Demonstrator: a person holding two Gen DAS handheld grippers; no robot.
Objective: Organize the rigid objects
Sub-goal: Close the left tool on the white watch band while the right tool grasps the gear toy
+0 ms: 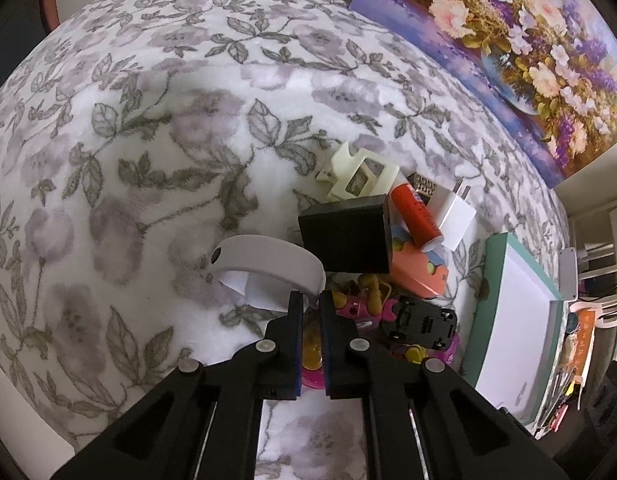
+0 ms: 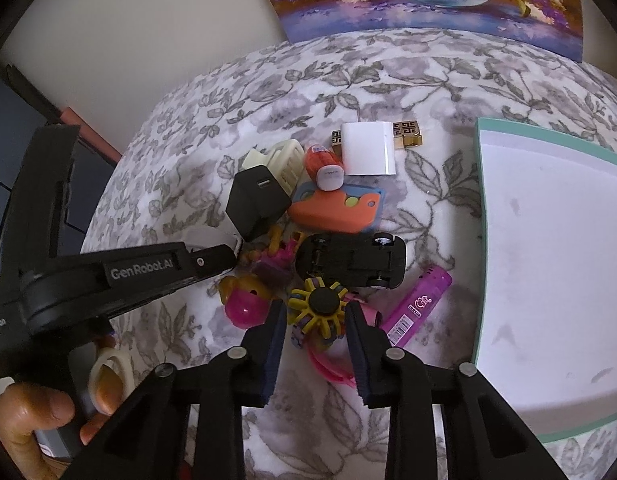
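**Both Grippers Over the Toy Pile**

Left gripper (image 1: 311,312): jaws pressed together, gripping nothing visible. Right gripper (image 2: 316,316): jaws straddle the yellow spinner toy (image 2: 322,304); pad contact cannot be confirmed. The white tray (image 2: 548,240) lies at 3 o'clock from the pile.

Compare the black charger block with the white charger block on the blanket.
The black charger is dark and stands tilted against the cream clip; the white charger is pale and lies flat, prongs pointing away. The black one shows a port on its face. Both are boxy plug adapters.
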